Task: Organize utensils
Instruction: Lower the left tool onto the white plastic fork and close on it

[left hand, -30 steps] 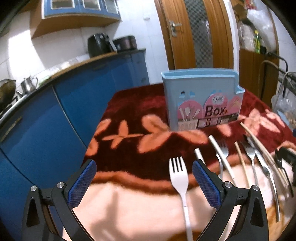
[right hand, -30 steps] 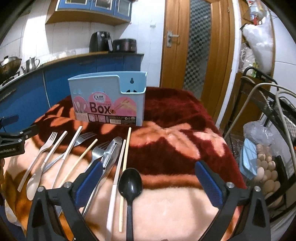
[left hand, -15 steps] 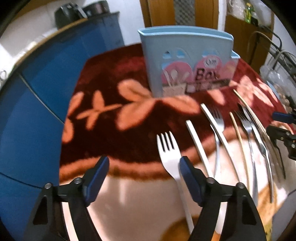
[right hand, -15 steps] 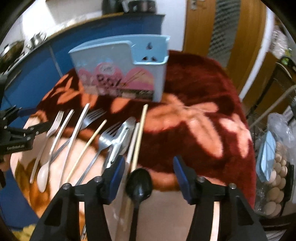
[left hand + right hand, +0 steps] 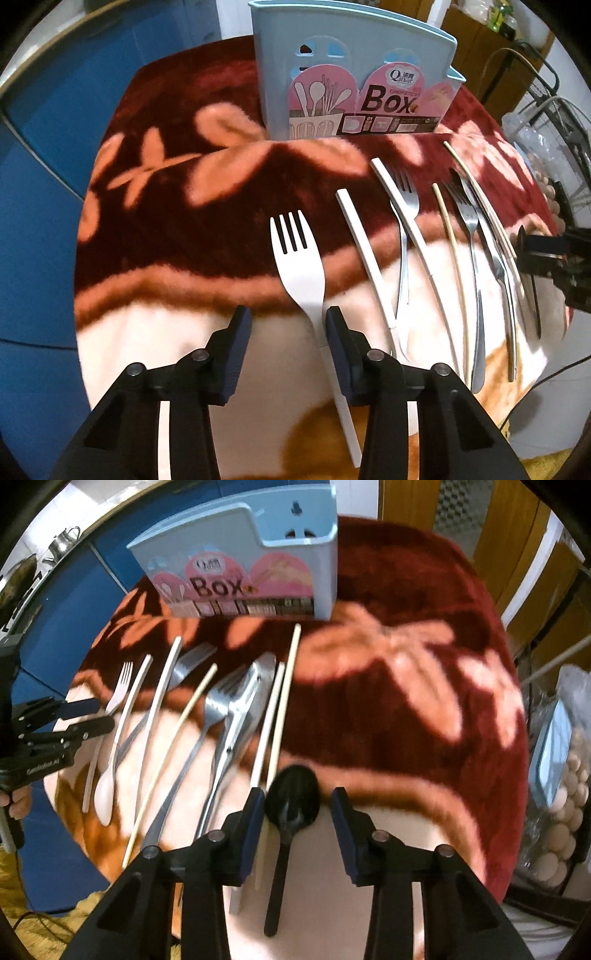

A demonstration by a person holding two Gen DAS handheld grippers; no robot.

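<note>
The white fork (image 5: pixel 297 258) lies at the left end of a row of utensils on the flowered blanket (image 5: pixel 166 221), tines toward the blue box (image 5: pixel 354 74), its neck between the spread fingers of the left gripper (image 5: pixel 288 328), apparently lined up for a pinch; at the far end the black spoon (image 5: pixel 291 801) sits bowl-first between the right gripper (image 5: pixel 297 812)'s parted fingers, nothing held; the box stands upright behind, probably their destination.

A fuzzy, matt red-and-peach cloth (image 5: pixel 177 206) covers the bench. On it lie a matt white plastic fork (image 5: pixel 299 258), a glossy black plastic spoon (image 5: pixel 291 801), shiny metal forks (image 5: pixel 471 229) and pale wooden chopsticks (image 5: pixel 284 698). The blue box (image 5: pixel 351 70) is smooth plastic with a glossy paper label (image 5: pixel 384 107).
</note>
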